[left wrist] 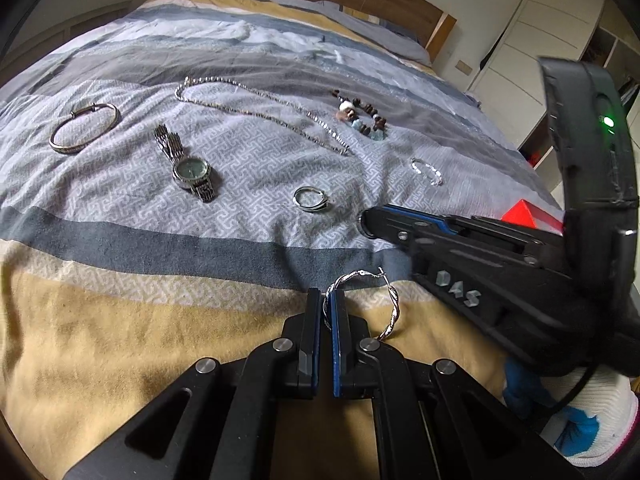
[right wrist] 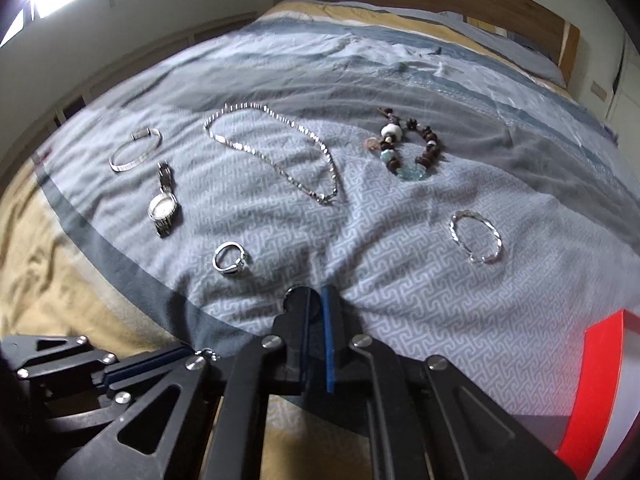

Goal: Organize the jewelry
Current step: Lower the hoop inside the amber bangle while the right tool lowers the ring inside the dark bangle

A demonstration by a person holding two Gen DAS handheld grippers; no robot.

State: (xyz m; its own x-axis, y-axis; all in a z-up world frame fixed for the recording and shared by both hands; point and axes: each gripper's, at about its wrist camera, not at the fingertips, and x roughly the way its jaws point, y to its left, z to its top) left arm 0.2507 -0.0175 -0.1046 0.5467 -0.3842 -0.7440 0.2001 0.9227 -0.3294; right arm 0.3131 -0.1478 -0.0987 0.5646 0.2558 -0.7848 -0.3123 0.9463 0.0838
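Angled down over the bed [left wrist: 120, 208], the left hand-held gripper [left wrist: 327, 300] clamps a twisted silver hoop earring [left wrist: 390, 312]; beside it, the right hand-held gripper [right wrist: 316, 300] points down at the bedspread, jaws together, empty.

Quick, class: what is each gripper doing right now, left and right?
Left gripper: shut on the twisted hoop earring.
Right gripper: shut, holding nothing.

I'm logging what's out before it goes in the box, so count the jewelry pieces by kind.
Hoop earrings: 2, one held in the left gripper, one on the bedspread
Bracelets: 2, a bangle and a beaded one
Necklace: 1
Watch: 1
Ring: 1
Total: 7
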